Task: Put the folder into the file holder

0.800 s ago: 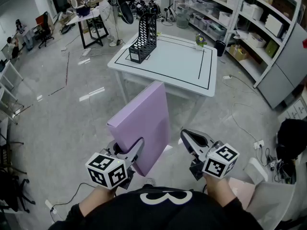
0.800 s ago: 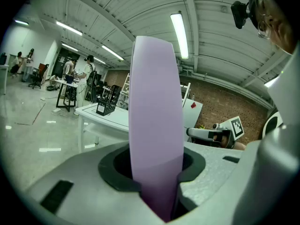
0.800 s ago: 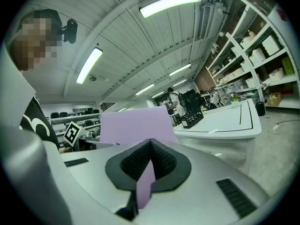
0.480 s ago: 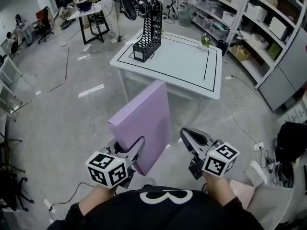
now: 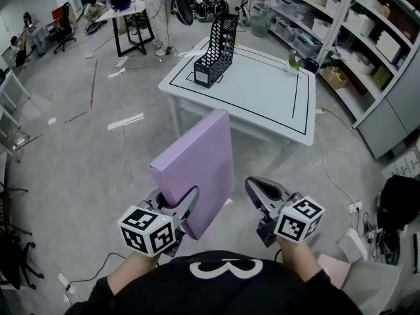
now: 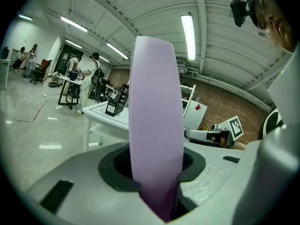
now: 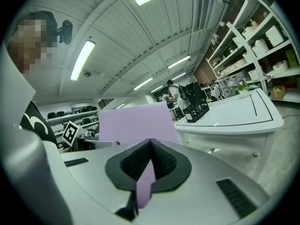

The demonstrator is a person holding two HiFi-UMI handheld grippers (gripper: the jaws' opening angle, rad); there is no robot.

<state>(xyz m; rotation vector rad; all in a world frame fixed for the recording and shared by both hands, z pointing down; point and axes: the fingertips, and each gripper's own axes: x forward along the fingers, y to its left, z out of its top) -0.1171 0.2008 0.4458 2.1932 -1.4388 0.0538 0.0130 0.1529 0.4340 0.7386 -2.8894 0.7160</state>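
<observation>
My left gripper [image 5: 186, 204] stays clamped on the lower edge of the purple folder [image 5: 197, 166], which stands upright out of the jaws exactly as it did a moment ago. What has changed is the ground ahead. The white table [image 5: 269, 97] and the black file holder [image 5: 215, 48] on it have drawn nearer, though both are still well beyond my jaws. I judge this to be the carry, with the insertion not yet begun. My right gripper [image 5: 256, 190] hangs beside the folder, jaws together and, I think, on nothing; the purple in their slit looks like the folder beyond. The gripped edge is hidden, and the holder's slot is too small to read.
</observation>
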